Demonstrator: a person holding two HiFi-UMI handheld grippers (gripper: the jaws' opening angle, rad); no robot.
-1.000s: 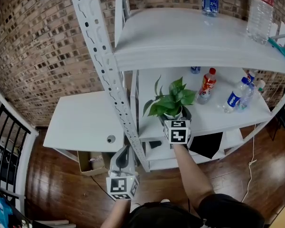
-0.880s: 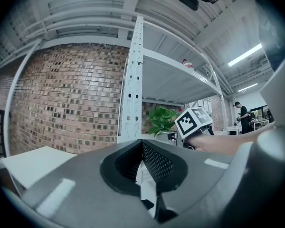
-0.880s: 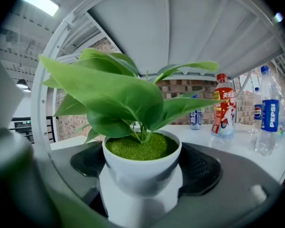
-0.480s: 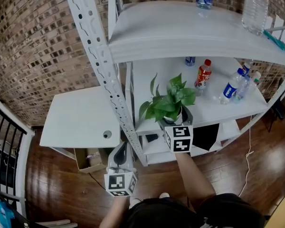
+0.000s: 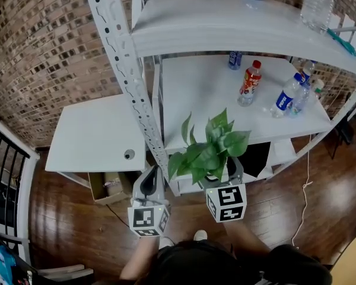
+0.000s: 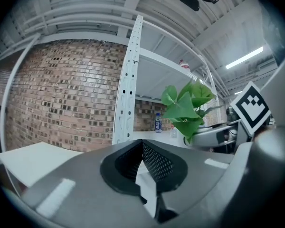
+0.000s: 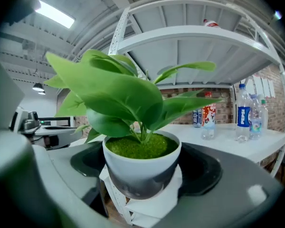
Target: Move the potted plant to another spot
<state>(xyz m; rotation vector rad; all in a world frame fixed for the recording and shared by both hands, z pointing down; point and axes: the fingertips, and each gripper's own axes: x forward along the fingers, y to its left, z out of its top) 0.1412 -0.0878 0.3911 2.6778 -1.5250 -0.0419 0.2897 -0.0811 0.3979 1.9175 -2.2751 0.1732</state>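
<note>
A brick wall (image 5: 41,46) backs a white shelving unit (image 5: 225,28). The right gripper (image 7: 142,175) pinches the pot of the potted plant (image 7: 137,141), held in the air just in front of the unit's middle shelf. Best carried upright, with the leaves clear of the unit's post. The left gripper (image 6: 143,167) has its jaws pressed together, empty. From overhead, leaves hide the pot.

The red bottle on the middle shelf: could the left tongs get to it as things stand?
Probably not directly. The left tongs hang shut outside the rack; its perforated post and the potted plant gripped by the right tongs lie between them and the red bottle.
</note>
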